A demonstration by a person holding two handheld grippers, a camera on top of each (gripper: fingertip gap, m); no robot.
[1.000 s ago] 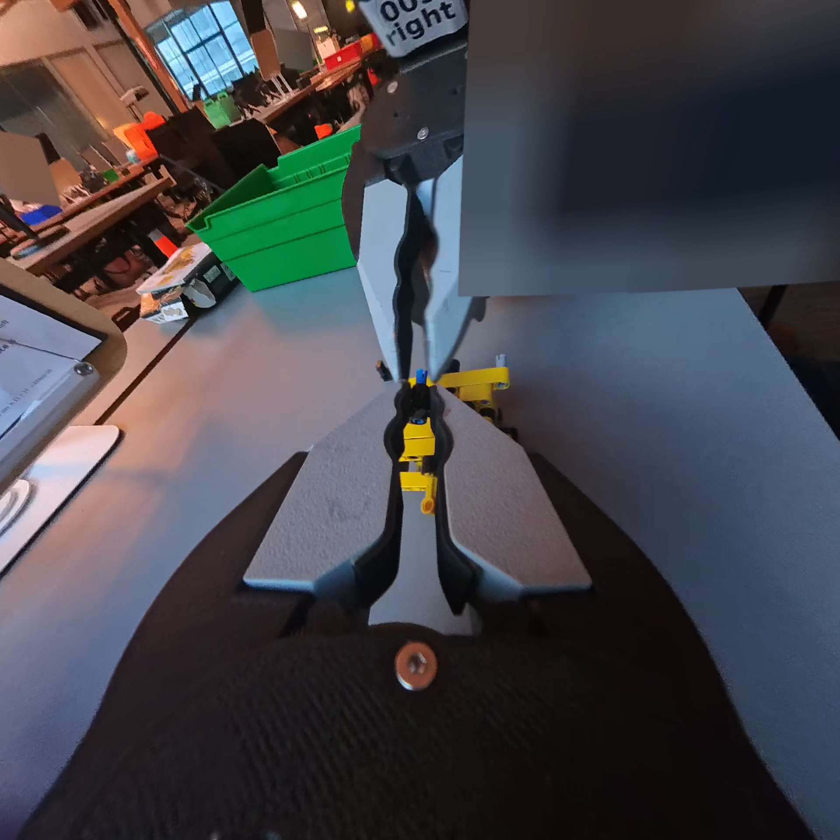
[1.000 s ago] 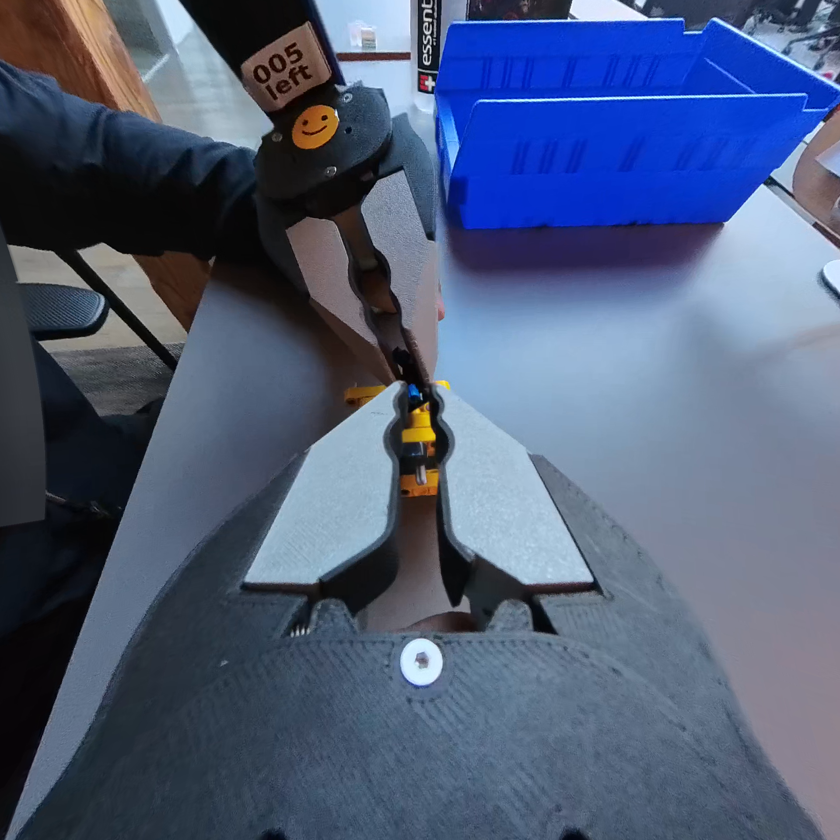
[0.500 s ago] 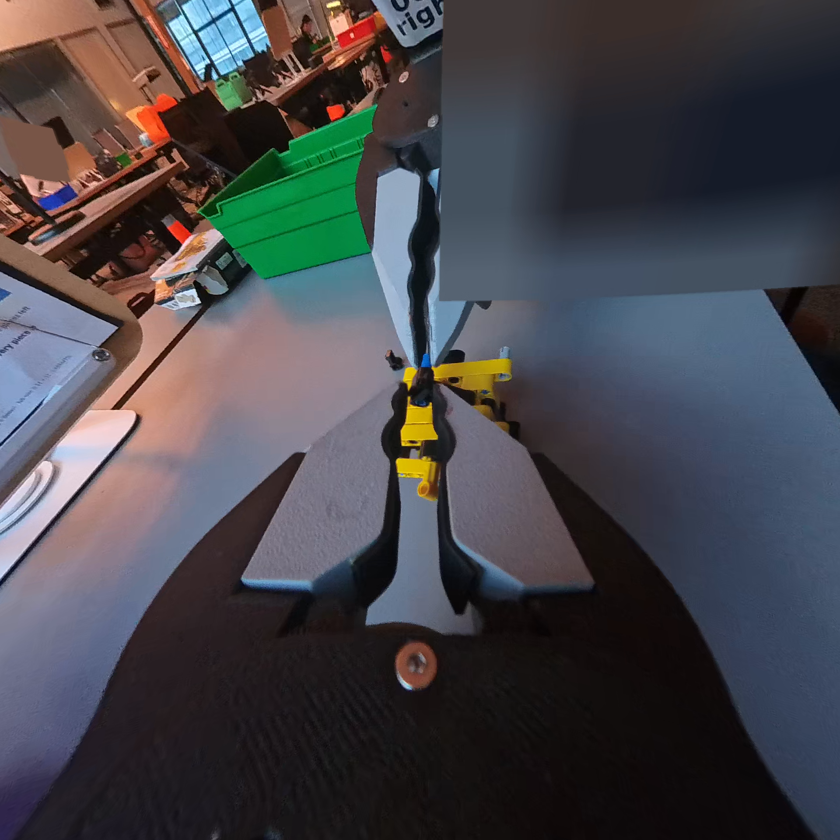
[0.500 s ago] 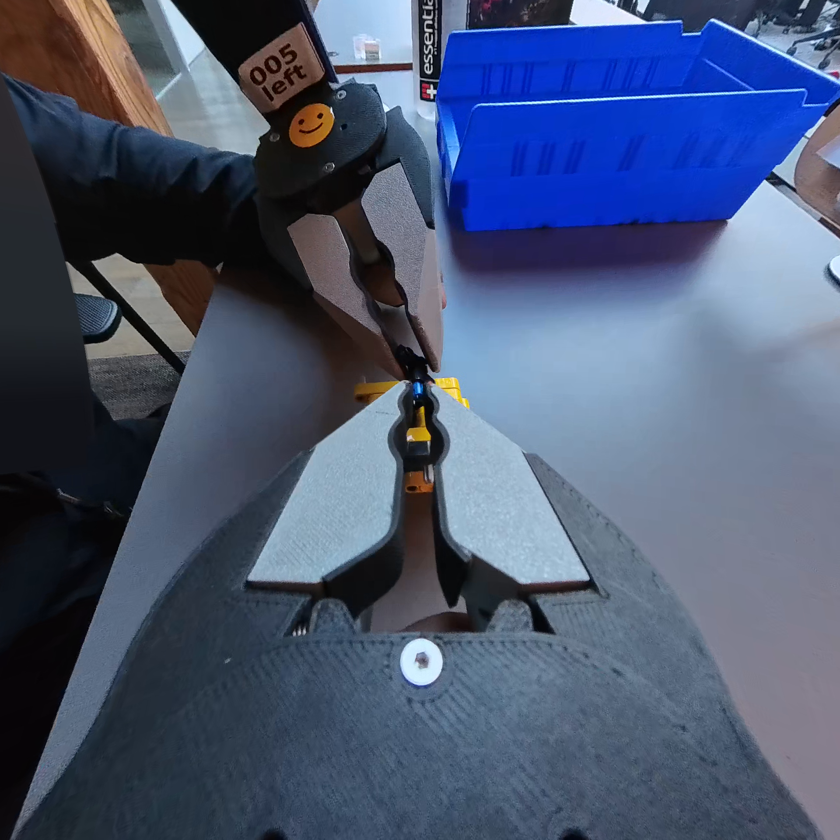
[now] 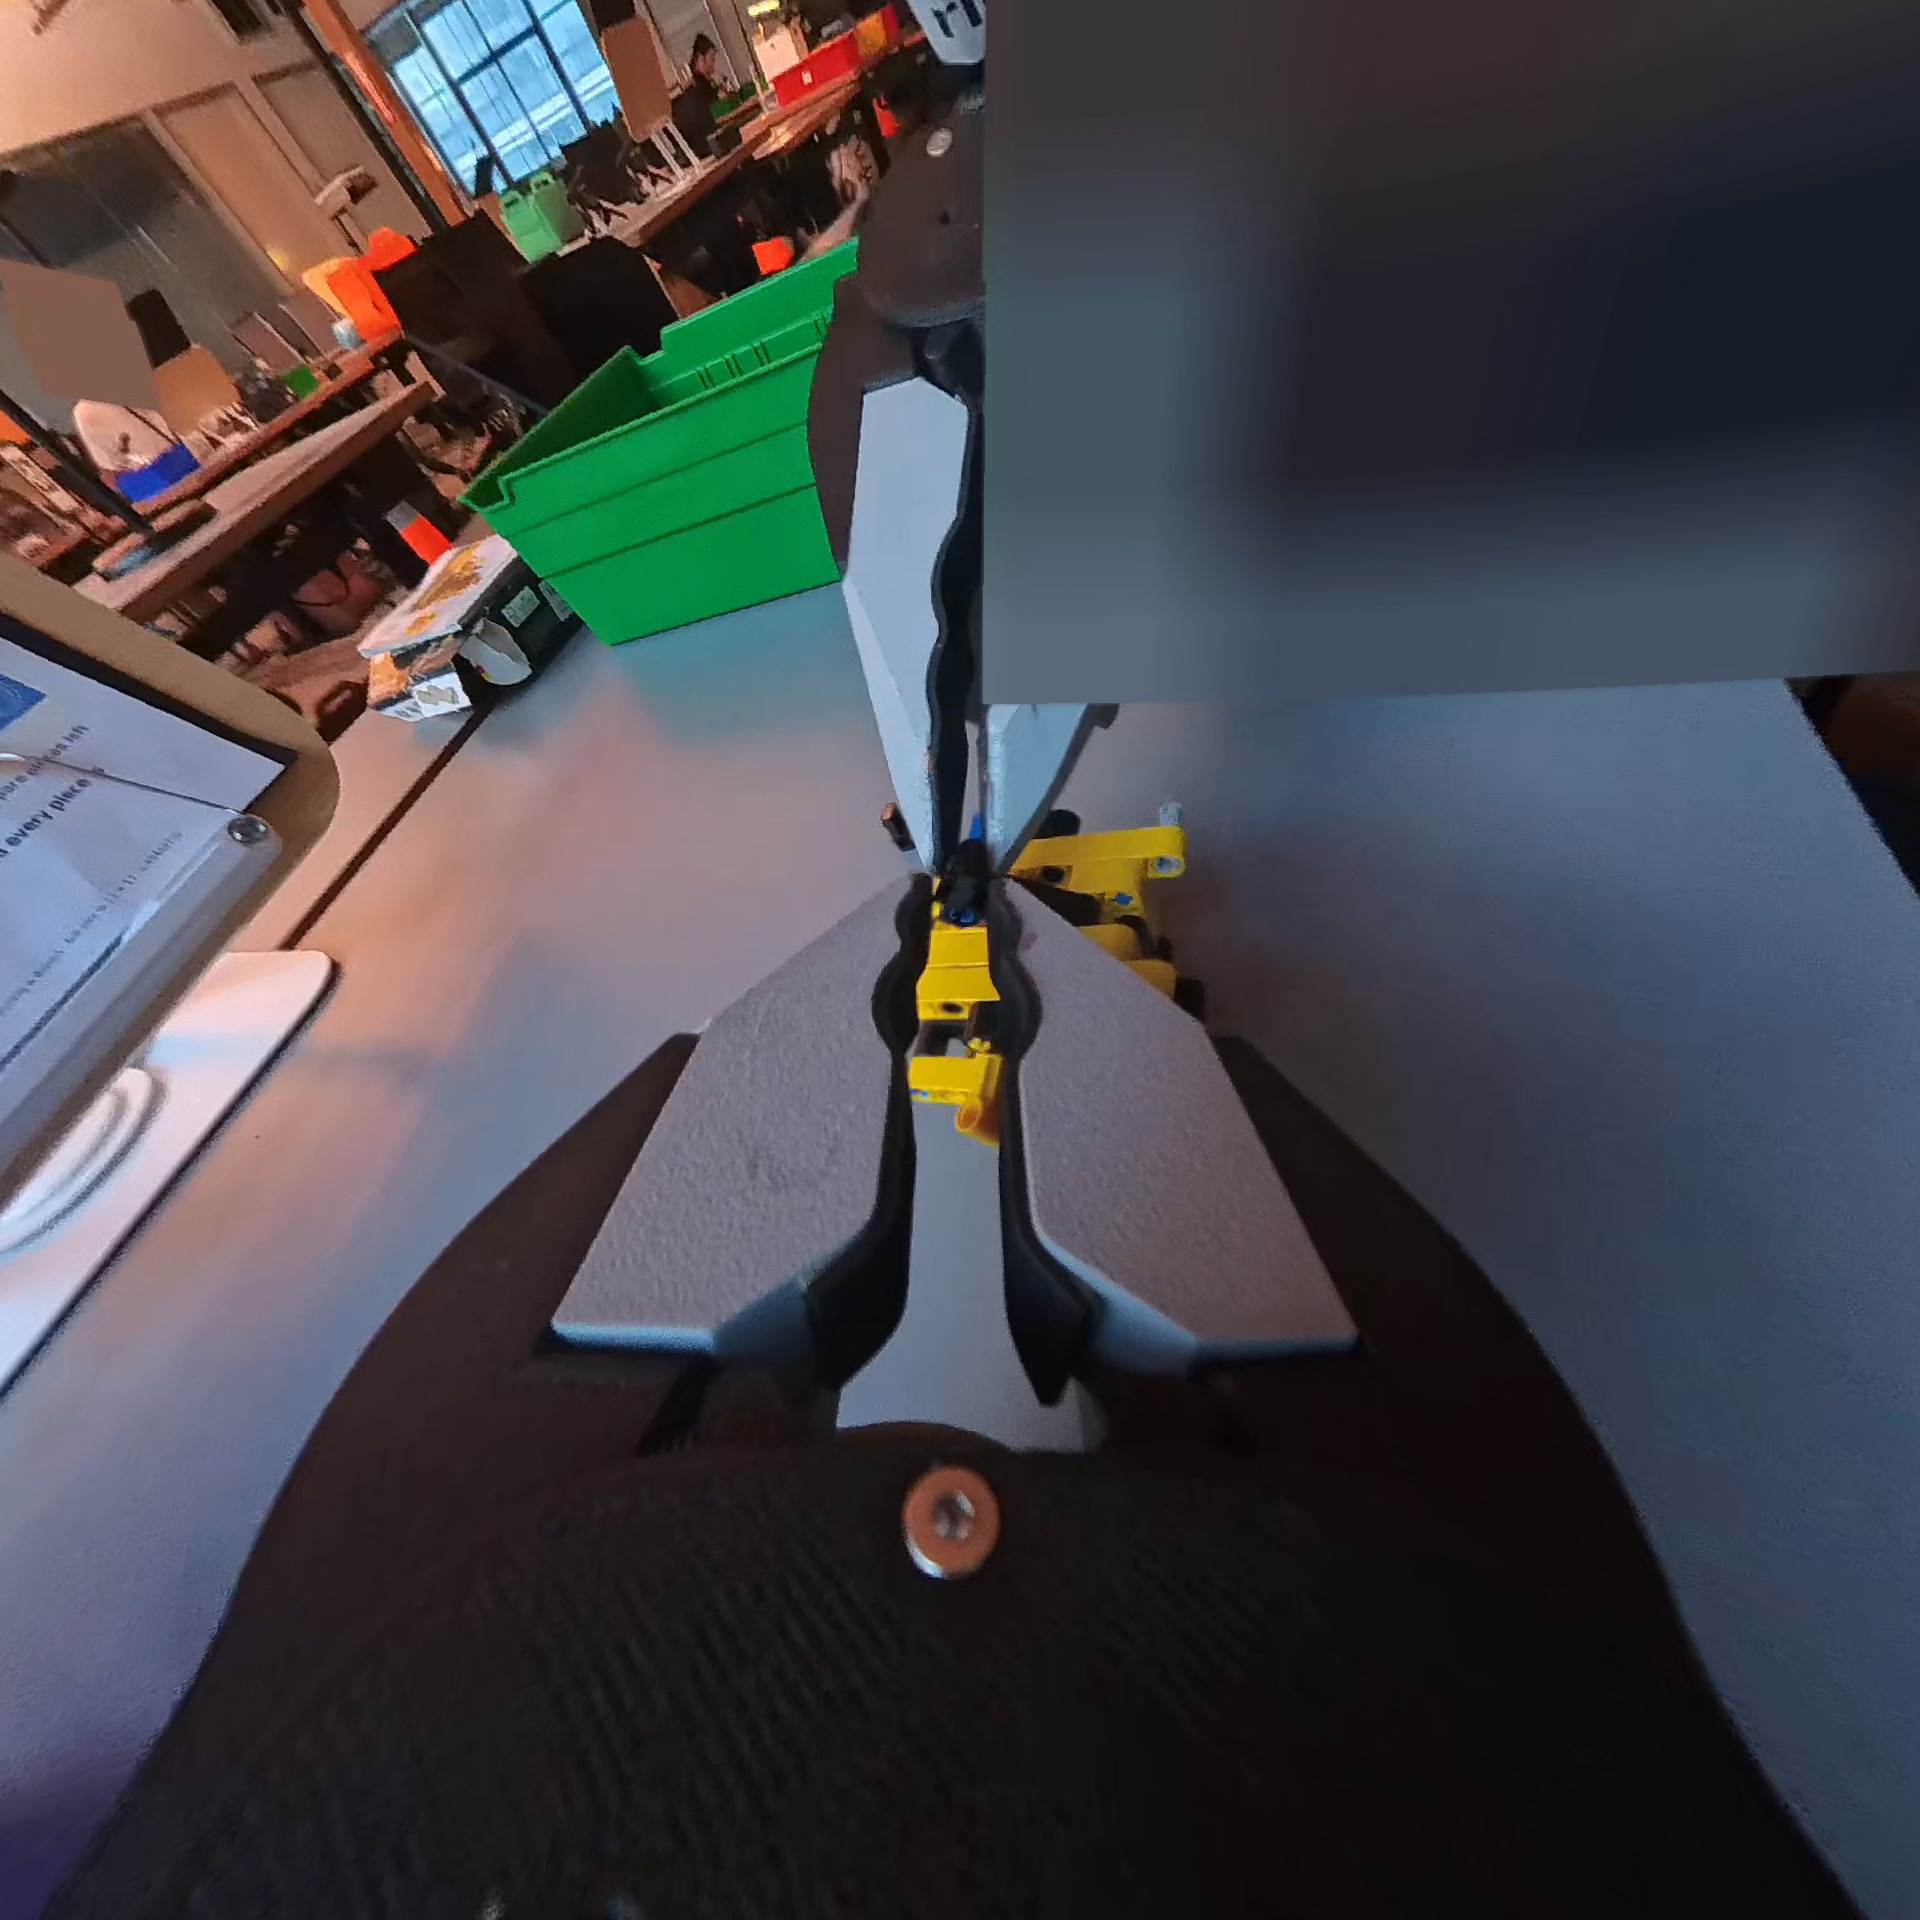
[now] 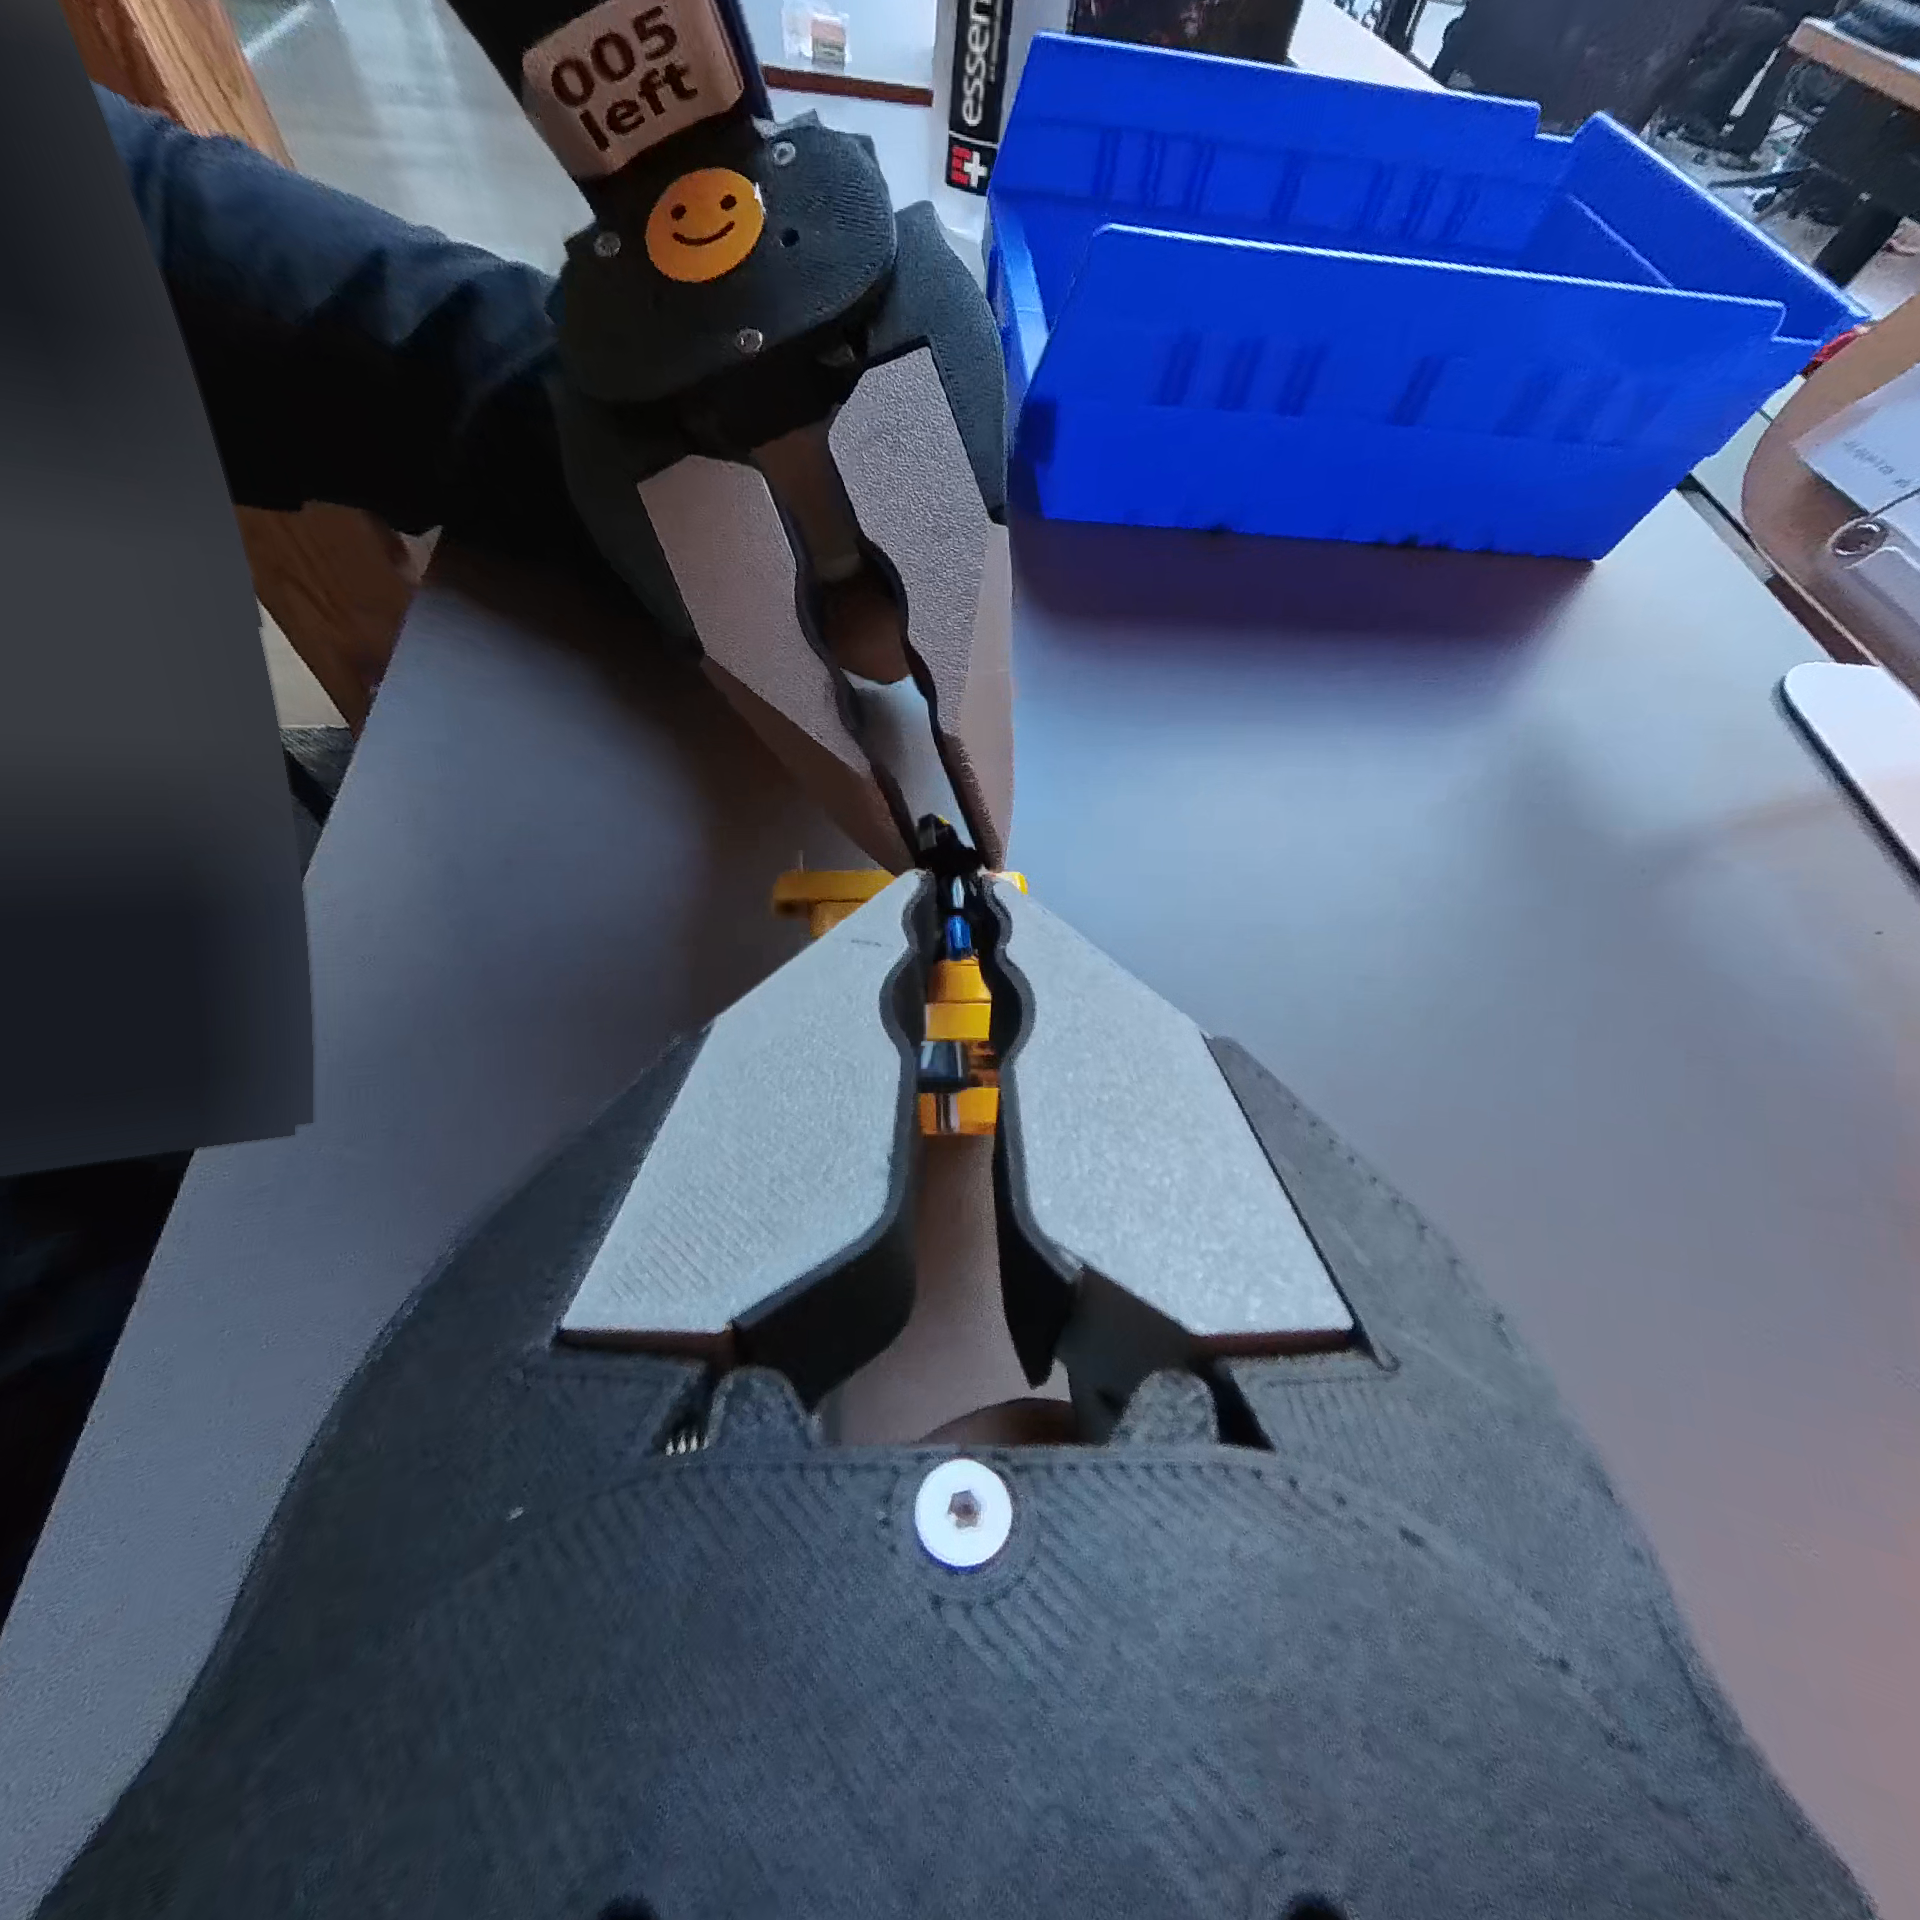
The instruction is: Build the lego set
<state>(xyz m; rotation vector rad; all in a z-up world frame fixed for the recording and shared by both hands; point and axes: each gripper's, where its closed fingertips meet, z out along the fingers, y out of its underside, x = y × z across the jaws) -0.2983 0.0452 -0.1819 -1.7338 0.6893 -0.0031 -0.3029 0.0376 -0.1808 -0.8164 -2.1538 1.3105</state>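
Note:
Both grippers meet tip to tip low over the grey table (image 5: 1455, 1039). In the left wrist view, my left gripper (image 5: 961, 899) is shut on a yellow lego piece (image 5: 954, 977); a second yellow part (image 5: 956, 1081) shows lower in the gap. The right gripper comes down from above it. In the right wrist view, my right gripper (image 6: 954, 899) is shut on a yellow lego piece (image 6: 956, 1013) with a blue pin (image 6: 954, 935) at its front. A small black part (image 6: 940, 840) sits where the tips meet. A yellow lego assembly (image 5: 1107, 883) lies just behind, partly hidden (image 6: 821, 894).
A green bin (image 5: 675, 499) stands at the back left with a small printed box (image 5: 457, 644) beside it. A screen on a stand (image 5: 104, 831) is at the left edge. A blue bin (image 6: 1403, 395) stands behind in the right wrist view. A dark sleeve (image 6: 343, 343) holds the left gripper. Both grippers' tips are close together, under 4 cm apart.
The two grippers stay tip to tip over the lego parts. The left gripper has swung a little and stands steeper in the right wrist view. The blue pin shows more clearly now.

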